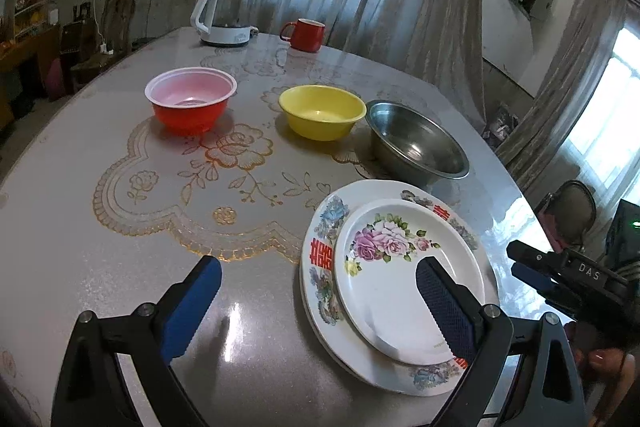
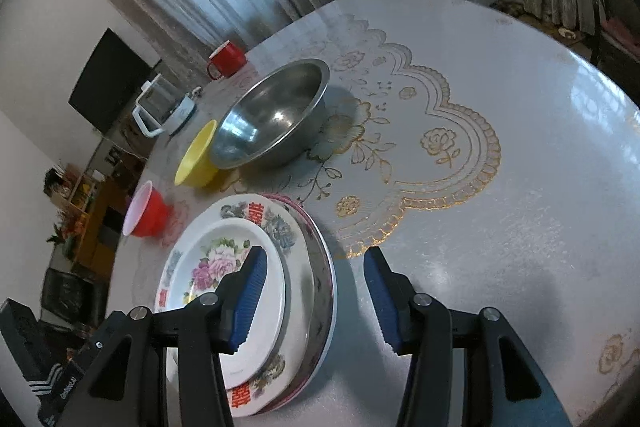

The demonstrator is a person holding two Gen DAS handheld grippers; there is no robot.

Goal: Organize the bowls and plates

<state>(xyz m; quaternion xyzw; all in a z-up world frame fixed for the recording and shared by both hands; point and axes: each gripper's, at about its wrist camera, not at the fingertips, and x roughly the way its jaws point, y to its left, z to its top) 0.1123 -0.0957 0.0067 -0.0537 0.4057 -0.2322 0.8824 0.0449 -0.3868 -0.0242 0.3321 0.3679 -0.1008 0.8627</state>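
— What do the tongs hold?
— Nothing; the left gripper (image 1: 318,303) and right gripper (image 2: 314,297) gape wide above the stacked plates (image 1: 404,279) near the bowls (image 1: 322,111) on the table (image 1: 100,267)

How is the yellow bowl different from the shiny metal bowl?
The yellow plastic bowl is bright, dull-surfaced and smaller; the shiny metal bowl is grey, mirror-like and wider. The yellow bowl sits in the middle of the row, the metal bowl at its end, nearest the stacked plates. Both stand upright and look empty.
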